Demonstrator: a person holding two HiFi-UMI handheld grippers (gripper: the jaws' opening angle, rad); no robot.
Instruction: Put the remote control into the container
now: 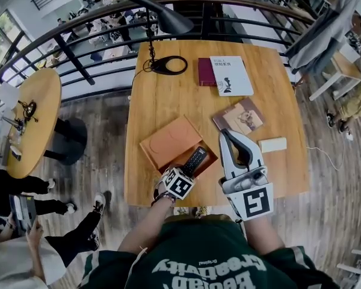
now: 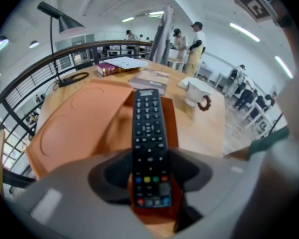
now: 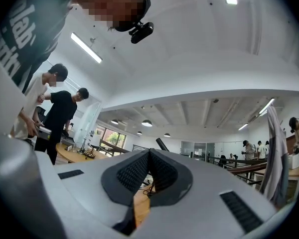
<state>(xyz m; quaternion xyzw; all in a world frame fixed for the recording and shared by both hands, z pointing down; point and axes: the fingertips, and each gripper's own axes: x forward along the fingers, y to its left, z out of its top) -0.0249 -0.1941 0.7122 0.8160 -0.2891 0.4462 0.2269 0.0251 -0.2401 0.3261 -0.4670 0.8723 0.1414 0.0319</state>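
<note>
Wooden table (image 1: pixel 162 95) w/ lamp (image 1: pixel 168 65), maroon bk (image 1: pixel 204 72), white bk (image 1: pixel 231 75), brown booklet (image 1: pixel 240 117), small white block (image 1: pixel 272 144) & orange container (image 1: pixel 168 144).

We saw the black remote control (image 1: pixel 196 159), buttons up, angled over the right end of the shallow orange container (image 1: pixel 167 142).

A: What's on the desk (image 1: pixel 162 104)?
B: Three books: maroon book (image 1: pixel 205 71), white book (image 1: pixel 231 75), brown book (image 1: pixel 240 118). One remote control (image 1: pixel 195 160), one orange container (image 1: pixel 168 143), one lamp (image 1: pixel 171 20), one white block (image 1: pixel 272 144).
A: Grippers?
B: Two: left gripper (image 1: pixel 188 172), right gripper (image 1: pixel 227 140).
</note>
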